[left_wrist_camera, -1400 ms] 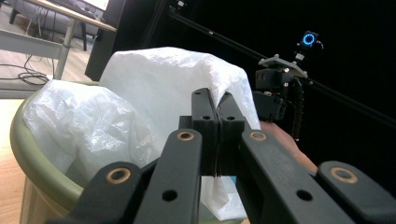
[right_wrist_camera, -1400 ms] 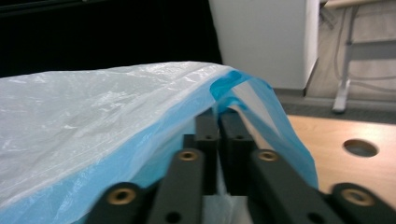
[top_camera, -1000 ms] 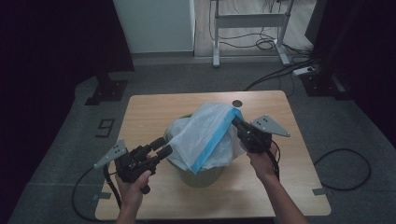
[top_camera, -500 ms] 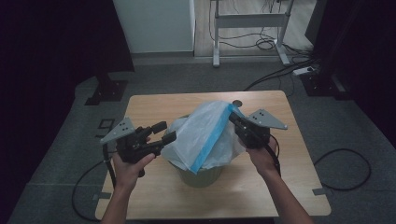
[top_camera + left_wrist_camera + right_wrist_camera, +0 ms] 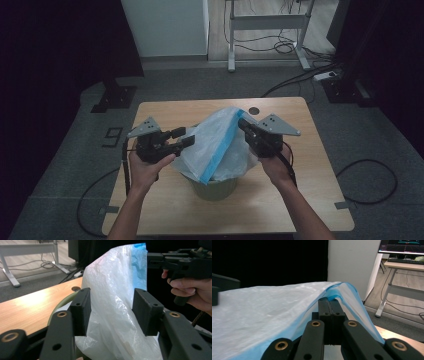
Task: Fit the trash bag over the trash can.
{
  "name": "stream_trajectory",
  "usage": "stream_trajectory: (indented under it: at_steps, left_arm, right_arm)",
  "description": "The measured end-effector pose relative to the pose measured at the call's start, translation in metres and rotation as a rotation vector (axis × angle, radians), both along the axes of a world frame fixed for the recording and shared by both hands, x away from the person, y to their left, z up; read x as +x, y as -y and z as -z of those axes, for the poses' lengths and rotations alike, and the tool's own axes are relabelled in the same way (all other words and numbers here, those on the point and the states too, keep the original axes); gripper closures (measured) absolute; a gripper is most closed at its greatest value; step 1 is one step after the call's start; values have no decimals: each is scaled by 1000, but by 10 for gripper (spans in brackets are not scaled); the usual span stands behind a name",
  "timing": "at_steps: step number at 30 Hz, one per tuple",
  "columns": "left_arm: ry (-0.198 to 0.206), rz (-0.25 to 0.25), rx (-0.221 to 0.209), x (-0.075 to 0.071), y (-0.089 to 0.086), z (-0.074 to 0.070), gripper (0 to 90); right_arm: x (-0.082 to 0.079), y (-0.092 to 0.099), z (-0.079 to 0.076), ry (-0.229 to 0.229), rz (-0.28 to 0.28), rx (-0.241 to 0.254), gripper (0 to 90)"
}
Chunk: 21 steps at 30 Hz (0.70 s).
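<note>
A white plastic bag (image 5: 215, 145) with a blue rim stands puffed up over a pale green bin (image 5: 215, 190) in the middle of the wooden table (image 5: 300, 150). My right gripper (image 5: 241, 123) is shut on the bag's blue rim at its top, holding it raised; in the right gripper view the jaws (image 5: 329, 301) pinch the blue fold and the bag (image 5: 274, 307) spreads to the left. My left gripper (image 5: 187, 136) is open at the bag's left side. In the left gripper view its jaws (image 5: 111, 312) are spread apart, with the bag (image 5: 112, 285) just beyond them and the bin's rim (image 5: 58, 308) at the left.
A small round grommet (image 5: 254, 110) sits near the table's far edge. On the floor beyond stand a white cabinet (image 5: 167, 27), a desk frame (image 5: 267, 22) and loose cables (image 5: 300, 80). Black cables trail from both grippers off the table's sides.
My left gripper has risen from the near left of the table and moved in toward the bag's left side, still open. The right gripper has kept its hold on the rim.
</note>
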<state>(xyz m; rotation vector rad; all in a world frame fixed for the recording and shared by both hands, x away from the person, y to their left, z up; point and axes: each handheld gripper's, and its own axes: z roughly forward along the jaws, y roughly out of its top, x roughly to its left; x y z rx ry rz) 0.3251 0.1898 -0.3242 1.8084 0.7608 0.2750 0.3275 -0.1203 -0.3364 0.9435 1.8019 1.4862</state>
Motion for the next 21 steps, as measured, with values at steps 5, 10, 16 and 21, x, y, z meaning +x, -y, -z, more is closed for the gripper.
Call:
stream_trajectory:
  at_steps: [5,10,16,21]
  left_arm:
    - [13,6,42,3,7,-3,656]
    - [65,-55,0,3,4,-2,854]
    - [127,-137,-158,3,-11,0,899]
    - [134,-152,-198,3,-12,2,899]
  right_arm:
    - [-1,-5,-1,7,-13,0,893]
    - [-2,-5,-1,7,-14,0,893]
    - [-3,1,5,-10,-5,3,893]
    - [-3,5,9,-18,-11,7,893]
